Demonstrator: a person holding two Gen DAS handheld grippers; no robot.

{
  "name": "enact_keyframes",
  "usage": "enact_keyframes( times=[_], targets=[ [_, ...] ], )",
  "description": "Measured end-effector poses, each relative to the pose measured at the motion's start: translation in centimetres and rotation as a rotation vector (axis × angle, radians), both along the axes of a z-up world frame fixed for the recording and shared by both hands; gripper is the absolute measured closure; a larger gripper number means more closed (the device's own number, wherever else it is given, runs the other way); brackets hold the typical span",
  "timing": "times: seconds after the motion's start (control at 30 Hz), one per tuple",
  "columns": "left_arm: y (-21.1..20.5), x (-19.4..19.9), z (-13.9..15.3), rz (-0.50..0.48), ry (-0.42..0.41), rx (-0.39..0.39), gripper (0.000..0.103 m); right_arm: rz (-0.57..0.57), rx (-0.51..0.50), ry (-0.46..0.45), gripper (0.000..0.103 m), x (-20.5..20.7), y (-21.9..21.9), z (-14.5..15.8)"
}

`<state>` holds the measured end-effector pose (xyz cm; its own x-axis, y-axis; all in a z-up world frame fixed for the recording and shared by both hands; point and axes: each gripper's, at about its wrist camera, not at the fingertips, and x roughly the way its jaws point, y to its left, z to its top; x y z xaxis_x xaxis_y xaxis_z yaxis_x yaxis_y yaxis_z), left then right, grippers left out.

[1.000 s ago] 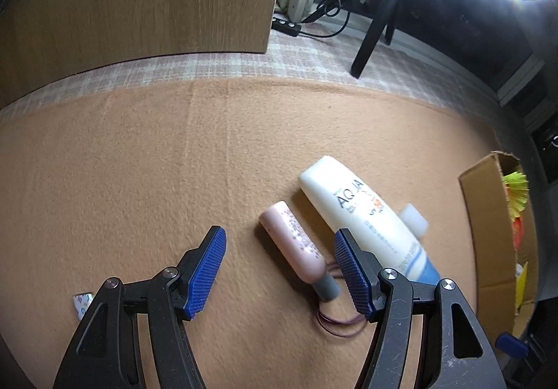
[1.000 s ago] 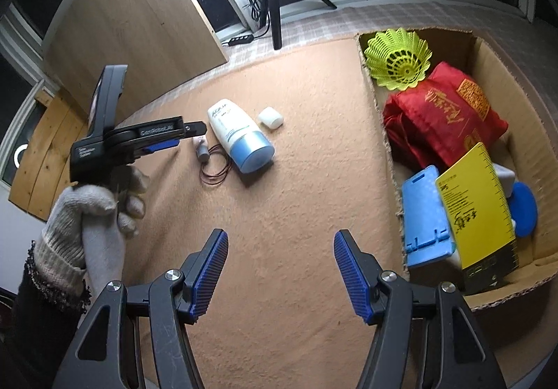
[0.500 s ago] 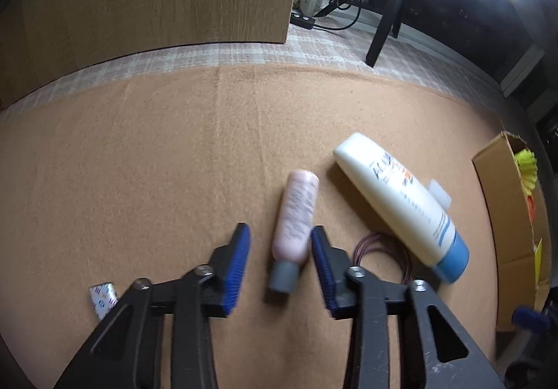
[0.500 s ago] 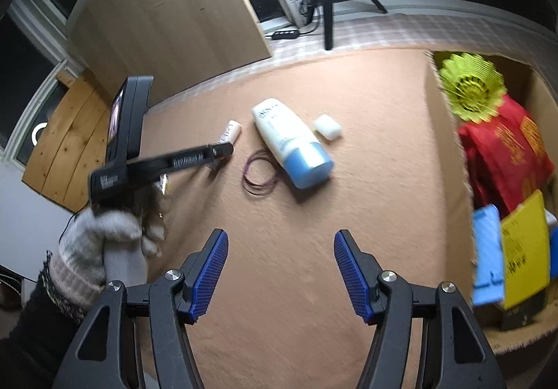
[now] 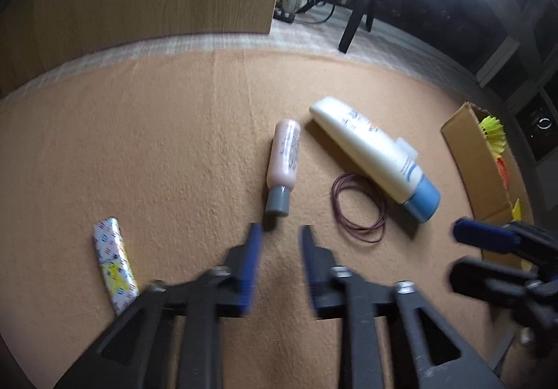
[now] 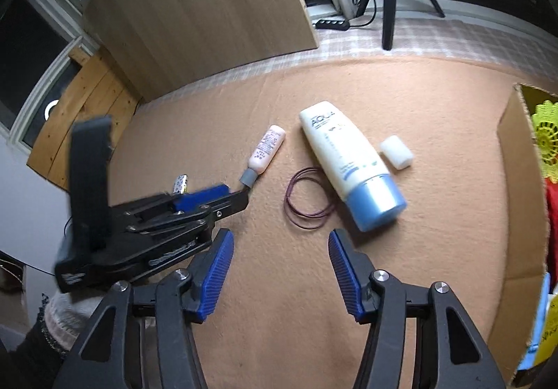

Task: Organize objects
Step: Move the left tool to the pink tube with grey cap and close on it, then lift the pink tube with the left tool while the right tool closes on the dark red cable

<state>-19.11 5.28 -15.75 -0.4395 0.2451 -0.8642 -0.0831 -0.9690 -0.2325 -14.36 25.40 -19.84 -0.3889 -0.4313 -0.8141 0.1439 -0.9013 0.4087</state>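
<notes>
A pink bottle (image 5: 284,155) with a grey cap (image 5: 278,200) lies on the tan cloth, cap pointing at my left gripper (image 5: 280,232). Its jaws are opening, nothing is between them, and the cap sits just ahead of the tips. To the right lie a purple elastic loop (image 5: 359,207) and a white tube with a blue cap (image 5: 369,148). My right gripper (image 6: 279,242) hovers just short of the loop (image 6: 307,197); its jaws are closing slightly with nothing between them. In the right wrist view the left gripper (image 6: 237,195) is at the left, near the bottle (image 6: 266,153).
A cardboard box (image 6: 516,186) holding a yellow shuttlecock and other items stands at the right. A small white block (image 6: 396,151) lies beside the tube (image 6: 345,158). A patterned packet (image 5: 113,260) lies at the left. A wooden panel (image 6: 209,5) and a tripod stand behind the cloth.
The left jaws narrowed around the pink bottle's cap, the bottle swung straighter, and the gripper has drawn back from it. The right gripper moved left, away from the box and toward the loop.
</notes>
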Motion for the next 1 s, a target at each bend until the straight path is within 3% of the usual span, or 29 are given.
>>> enact_keyframes(
  times=[0.07,0.37,0.7,1.0],
  targets=[
    [-0.2,-0.5,1.0,0.005,0.027,0.011,0.047,0.001,0.002,-0.005,0.054,-0.1,-0.3,-0.3],
    [0.9,-4.8,0.9,0.011,0.006,0.004,0.048,0.015,0.038,0.012,0.065,-0.5,-0.8,-0.2],
    [0.8,-6.7,-1.1,0.025,-0.040,0.012,0.080,0.066,0.090,-0.009,0.068,-2.0,-2.5,-1.9],
    [-1.5,-3.9,-1.2,0.058,-0.054,0.078,0.081,0.119,0.152,0.005,0.068,-3.6,-3.5,-2.7]
  ],
)
